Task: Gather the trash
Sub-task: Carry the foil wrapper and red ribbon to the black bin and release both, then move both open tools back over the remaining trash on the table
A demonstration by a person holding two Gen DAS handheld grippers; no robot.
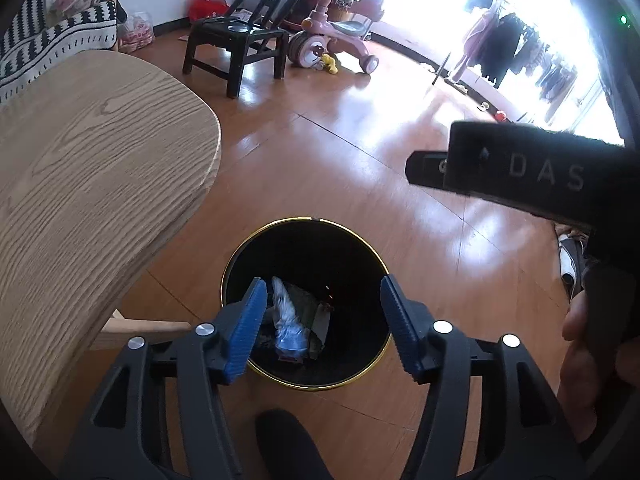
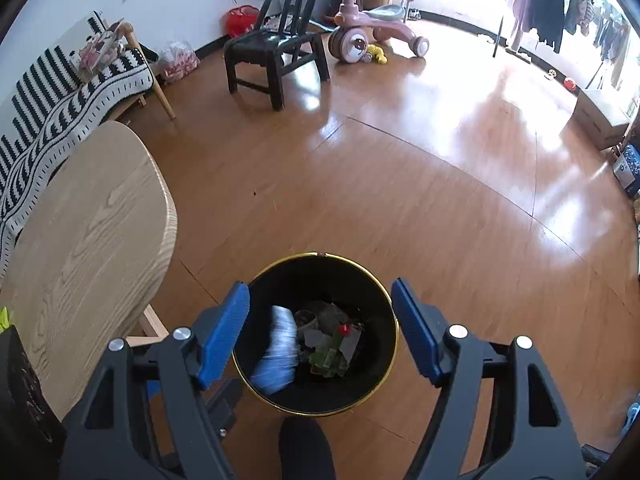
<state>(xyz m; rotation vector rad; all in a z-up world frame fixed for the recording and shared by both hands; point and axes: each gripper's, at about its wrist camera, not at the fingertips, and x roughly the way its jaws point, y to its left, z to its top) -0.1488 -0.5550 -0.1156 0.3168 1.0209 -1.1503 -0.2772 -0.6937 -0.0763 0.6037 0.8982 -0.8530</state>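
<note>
A black trash bin with a gold rim [image 1: 352,236] stands on the wooden floor below both grippers; it also shows in the right wrist view [image 2: 360,270]. Inside lie a blue-white crumpled wrapper [image 1: 286,316] [image 2: 278,350] and green and grey scraps [image 2: 330,354]. My left gripper [image 1: 322,316] is open and empty above the bin. My right gripper [image 2: 320,326] is open and empty above the bin. The wrapper looks blurred in the right wrist view. The right gripper's black body [image 1: 520,168] shows at the right of the left wrist view.
A light wooden table [image 1: 92,168] [image 2: 80,240] stands left of the bin. A black chair [image 2: 276,52], a pink tricycle [image 2: 372,28], a striped sofa [image 2: 60,92] and a clothes rack [image 2: 560,4] stand farther off. A dark shoe [image 2: 306,448] is near the bin.
</note>
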